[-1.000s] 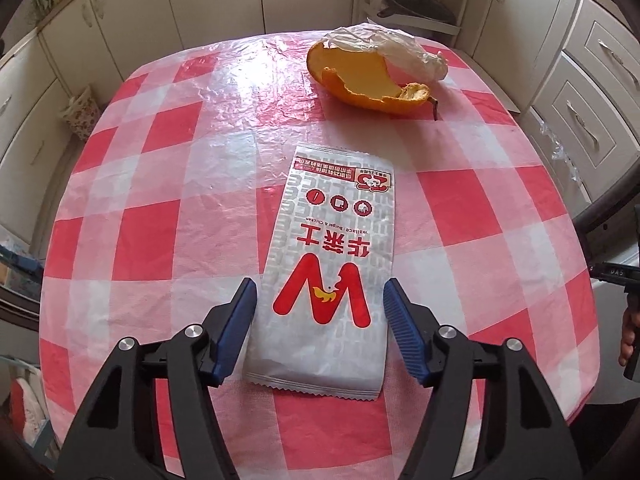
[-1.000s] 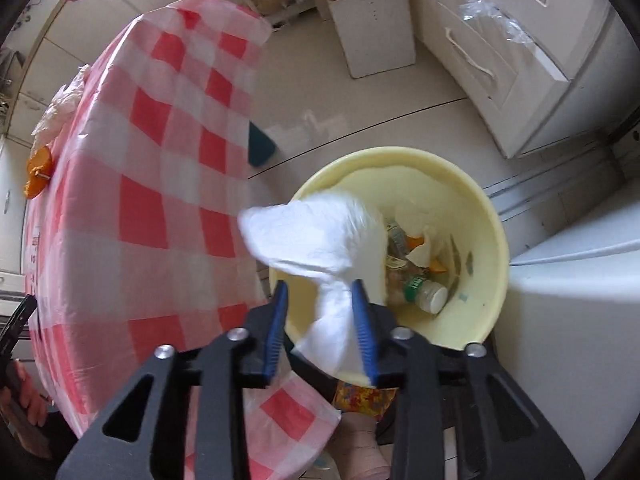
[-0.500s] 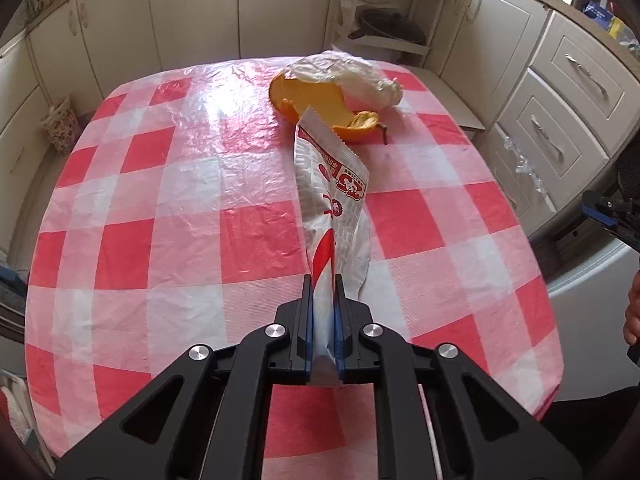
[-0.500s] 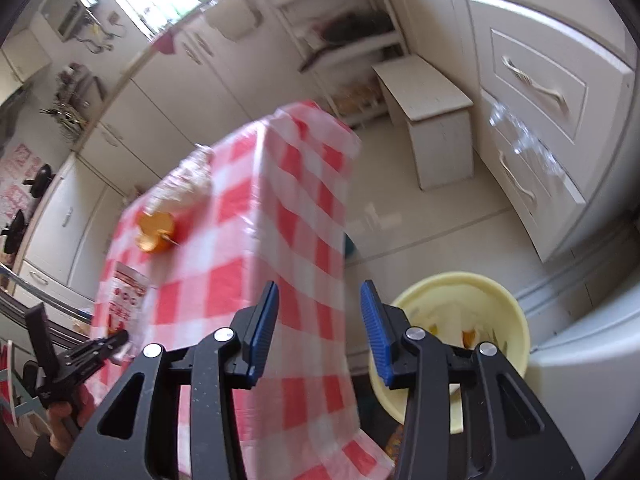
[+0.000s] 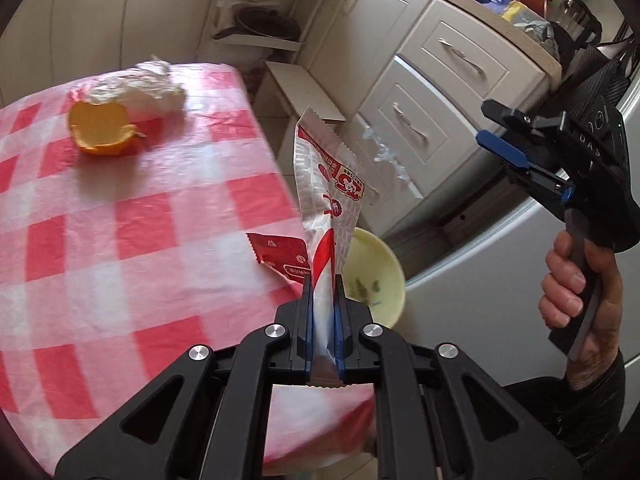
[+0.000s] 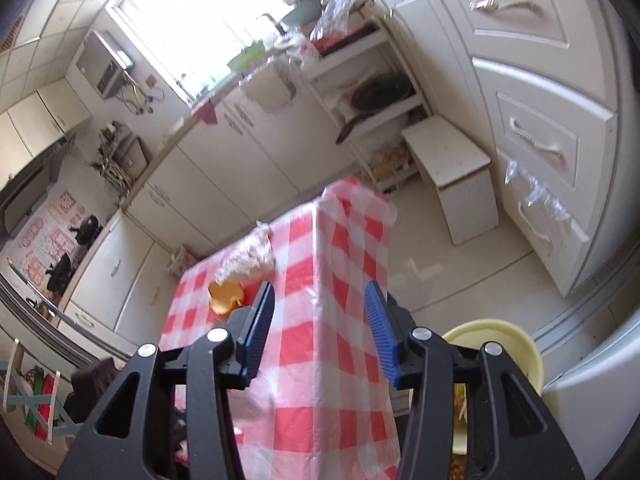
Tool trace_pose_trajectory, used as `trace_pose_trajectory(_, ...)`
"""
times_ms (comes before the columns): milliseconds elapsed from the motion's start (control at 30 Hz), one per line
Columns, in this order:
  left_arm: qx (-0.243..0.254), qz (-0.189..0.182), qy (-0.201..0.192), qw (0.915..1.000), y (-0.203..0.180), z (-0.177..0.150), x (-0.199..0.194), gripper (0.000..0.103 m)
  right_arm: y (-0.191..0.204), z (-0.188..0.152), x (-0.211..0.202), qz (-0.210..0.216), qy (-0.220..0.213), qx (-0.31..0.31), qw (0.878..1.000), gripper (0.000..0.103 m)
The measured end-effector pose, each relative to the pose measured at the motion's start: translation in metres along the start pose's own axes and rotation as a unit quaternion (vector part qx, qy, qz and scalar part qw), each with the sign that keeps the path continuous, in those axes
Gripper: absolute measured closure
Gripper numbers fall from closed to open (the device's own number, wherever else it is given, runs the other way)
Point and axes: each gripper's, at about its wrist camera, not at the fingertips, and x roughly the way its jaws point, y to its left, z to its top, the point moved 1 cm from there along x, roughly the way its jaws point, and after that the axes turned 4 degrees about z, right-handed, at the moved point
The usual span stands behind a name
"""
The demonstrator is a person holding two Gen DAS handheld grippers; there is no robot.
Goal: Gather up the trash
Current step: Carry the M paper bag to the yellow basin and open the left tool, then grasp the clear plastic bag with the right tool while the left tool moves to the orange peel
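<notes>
Home kitchen: cream cabinets and drawers (image 6: 536, 128), window over sink (image 6: 276, 28), pans on open shelves (image 6: 380, 96), checkered-cloth surface (image 6: 320, 280) at centre.

Left gripper (image 5: 322, 320) at bottom centre, jaws clamped on a white-and-red food wrapper (image 5: 330, 196) that stands upright w/ its serrated end near frame centre. Behind it, a small red sachet (image 5: 280, 254) lies at the table edge. Table (image 5: 120, 240) w/ red-white check cloth fills the left half; orange peel (image 5: 100, 130) in upper left, crumpled clear plastic (image 5: 136, 88) touching it just behind. Yellow bin (image 5: 376, 276) on the floor, right of the wrapper, partly hidden by it. Right gripper (image 5: 490, 126) at upper right, jaws apart & opening, nothing between them; hand (image 5: 580, 284) on its grip at right edge. White drawers (image 5: 436, 92) across the background.
</notes>
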Motion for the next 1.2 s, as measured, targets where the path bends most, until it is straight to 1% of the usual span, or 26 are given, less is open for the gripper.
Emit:
trace_pose_trajectory(67,0.007,-0.014,0.007,0.9999,-0.034,0.003,0.021,0.095,-0.003,0.005,-0.008,0.003,-0.011,0.005,1.0,0.055)
trace_pose_trajectory(133,0.01,-0.022,0.022,0.9995,-0.06,0.004,0.045,0.095,-0.008,0.009,-0.014,0.009,-0.021,0.014,1.0,0.055)
trace_pose_trajectory(233,0.0,-0.02,0.063,0.9978,-0.09,0.003,0.093,0.095,-0.014,0.015,-0.018,0.011,-0.033,0.026,0.999,0.055)
trace_pose_trajectory(300,-0.005,-0.003,0.093,0.9957,-0.104,0.001,0.129,0.095,-0.016,0.019,-0.019,0.014,-0.038,0.029,0.999,0.055)
trace_pose_trajectory(367,-0.013,0.021,0.116,0.9929,-0.112,-0.002,0.159,0.095,-0.015,0.023,-0.021,0.017,-0.043,0.028,0.999,0.055)
trace_pose_trajectory(467,-0.03,0.056,0.151,0.9866,-0.115,-0.007,0.196,0.094,-0.014,0.027,-0.026,0.024,-0.051,0.024,0.998,0.055)
trace_pose_trajectory(500,-0.036,0.063,0.166,0.9834,-0.115,-0.009,0.208,0.087,-0.013,0.028,-0.026,0.023,-0.052,0.022,0.998,0.055)
trace_pose_trajectory(533,-0.039,0.063,0.176,0.9816,-0.115,-0.01,0.214,0.076,-0.014,0.029,-0.026,0.022,-0.052,0.021,0.998,0.054)
trace_pose_trajectory(567,-0.036,0.068,0.181,0.9805,-0.117,-0.011,0.219,0.071,-0.015,0.03,-0.026,0.025,-0.053,0.024,0.998,0.054)
trace_pose_trajectory(600,-0.03,0.075,0.18,0.9803,-0.117,-0.011,0.219,0.062,-0.017,0.03,-0.025,0.028,-0.052,0.03,0.998,0.054)
trace_pose_trajectory(633,-0.025,0.078,0.178,0.9807,-0.12,-0.011,0.218,0.054,-0.018,0.031,-0.024,0.03,-0.052,0.034,0.998,0.054)
trace_pose_trajectory(700,-0.02,0.076,0.174,0.9816,-0.118,-0.008,0.212,0.048,-0.02,0.032,-0.024,0.033,-0.053,0.039,0.997,0.054)
trace_pose_trajectory(767,-0.018,0.072,0.169,0.9829,-0.116,-0.006,0.201,0.046,-0.018,0.032,-0.024,0.034,-0.056,0.039,0.997,0.051)
trace_pose_trajectory(833,-0.015,0.063,0.156,0.9857,-0.113,-0.001,0.181,0.044,-0.015,0.033,-0.025,0.036,-0.06,0.038,0.997,0.048)
trace_pose_trajectory(900,-0.003,0.054,0.132,0.9898,-0.107,0.003,0.15,0.041,-0.012,0.033,-0.024,0.038,-0.063,0.039,0.997,0.048)
trace_pose_trajectory(967,0.008,0.055,0.108,0.9926,-0.097,0.005,0.12,0.037,-0.01,0.033,-0.02,0.04,-0.063,0.04,0.996,0.047)
trace_pose_trajectory(1033,0.012,0.066,0.084,0.9943,-0.077,0.003,0.084,0.033,-0.005,0.032,-0.013,0.041,-0.057,0.04,0.997,0.047)
trace_pose_trajectory(1100,0.008,0.086,0.063,0.9943,-0.049,0.002,0.049,0.031,0.004,0.028,0.001,0.047,-0.04,0.035,0.997,0.047)
trace_pose_trajectory(1200,-0.019,0.122,0.043,0.9914,0.002,0.003,0.007,0.03,0.028,0.014,0.035,0.058,0.008,0.01,0.998,0.042)
